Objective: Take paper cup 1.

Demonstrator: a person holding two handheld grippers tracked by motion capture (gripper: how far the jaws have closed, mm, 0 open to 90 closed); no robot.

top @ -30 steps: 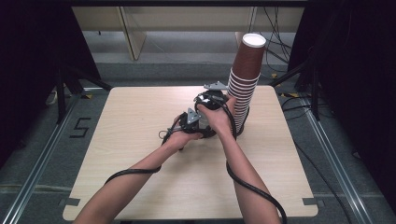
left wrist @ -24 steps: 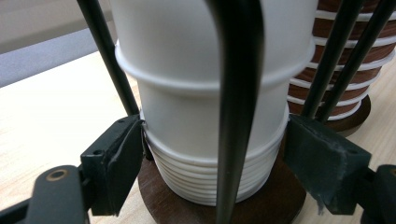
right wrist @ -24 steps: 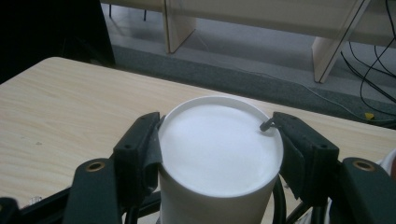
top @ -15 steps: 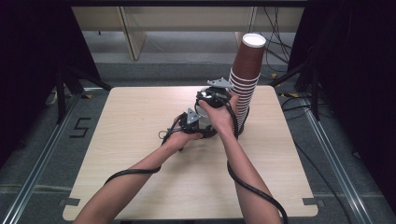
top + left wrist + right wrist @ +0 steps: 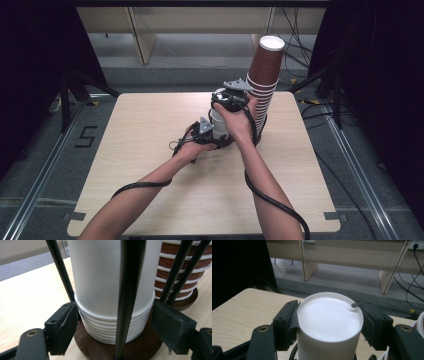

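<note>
An upturned white cup [image 5: 329,312] is clamped between the pads of my right gripper [image 5: 329,321], held near its flat top. It rides on a stack of white cups [image 5: 100,327] standing on a round brown base [image 5: 140,347] among thin black rods [image 5: 128,290]. My left gripper [image 5: 115,322] has just been closing and its pads press on the stack's lower rims from both sides. In the high view both hands meet at the white cups [image 5: 218,122], the right gripper [image 5: 226,97] above the left gripper [image 5: 212,135].
A tall stack of brown cups [image 5: 262,75] stands just right of the hands, on its own base near the far right of the wooden table [image 5: 150,130]. Cables trail from both grippers toward the near edge. Beyond the table lie floor and furniture legs.
The right hand has risen a little with the top white cup. The left hand has stayed at the foot of the stack.
</note>
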